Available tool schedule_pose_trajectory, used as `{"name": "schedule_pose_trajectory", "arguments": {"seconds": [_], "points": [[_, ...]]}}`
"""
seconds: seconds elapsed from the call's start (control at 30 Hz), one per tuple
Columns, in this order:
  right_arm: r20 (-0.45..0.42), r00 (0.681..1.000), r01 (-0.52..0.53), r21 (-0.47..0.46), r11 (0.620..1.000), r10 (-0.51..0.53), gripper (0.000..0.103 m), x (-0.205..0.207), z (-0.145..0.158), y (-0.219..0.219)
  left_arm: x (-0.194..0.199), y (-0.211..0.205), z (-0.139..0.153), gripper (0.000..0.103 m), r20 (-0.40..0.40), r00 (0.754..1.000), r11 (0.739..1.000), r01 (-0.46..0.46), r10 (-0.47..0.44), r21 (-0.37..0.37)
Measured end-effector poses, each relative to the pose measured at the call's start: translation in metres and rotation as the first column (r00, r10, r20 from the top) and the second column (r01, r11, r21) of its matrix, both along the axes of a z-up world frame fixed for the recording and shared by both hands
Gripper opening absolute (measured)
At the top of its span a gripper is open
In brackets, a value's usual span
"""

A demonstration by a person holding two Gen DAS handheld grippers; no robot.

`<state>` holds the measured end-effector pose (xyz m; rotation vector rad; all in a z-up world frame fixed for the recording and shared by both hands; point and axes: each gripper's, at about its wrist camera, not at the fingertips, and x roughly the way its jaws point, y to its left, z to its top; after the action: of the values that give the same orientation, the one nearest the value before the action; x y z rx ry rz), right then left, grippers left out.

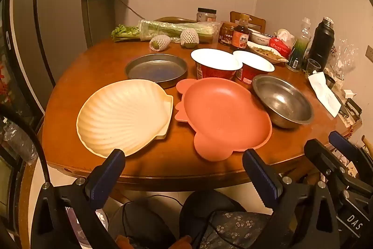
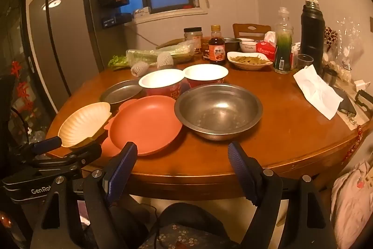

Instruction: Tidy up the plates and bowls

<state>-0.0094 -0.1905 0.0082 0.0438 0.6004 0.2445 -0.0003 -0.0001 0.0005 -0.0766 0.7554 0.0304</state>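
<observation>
Cream scallop-shell plate sits lower left of the left-wrist view, just beside the salmon-pink crab-shaped plate at centre — the round stainless-steel bowl to the right, the flat grey metal pan and two red paper bowls behind. All on the round wooden worktop. Both tools, left tool and right tool, hang short of the edge, jaws wide apart, empty. Best bet: take rims squarely, stack like onto like — flat plates first.
</observation>
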Motion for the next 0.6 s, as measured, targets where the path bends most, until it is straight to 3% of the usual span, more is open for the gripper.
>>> {"name": "schedule_pose_trajectory", "arguments": {"seconds": [0.6], "points": [[-0.018,1.0,-0.002,0.001,1.0,0.002,0.081,0.0017,-0.0056,0.0011,0.0005,0.0005,-0.0034,0.101,-0.009,1.0,1.0,-0.012,0.012,0.0]]}}
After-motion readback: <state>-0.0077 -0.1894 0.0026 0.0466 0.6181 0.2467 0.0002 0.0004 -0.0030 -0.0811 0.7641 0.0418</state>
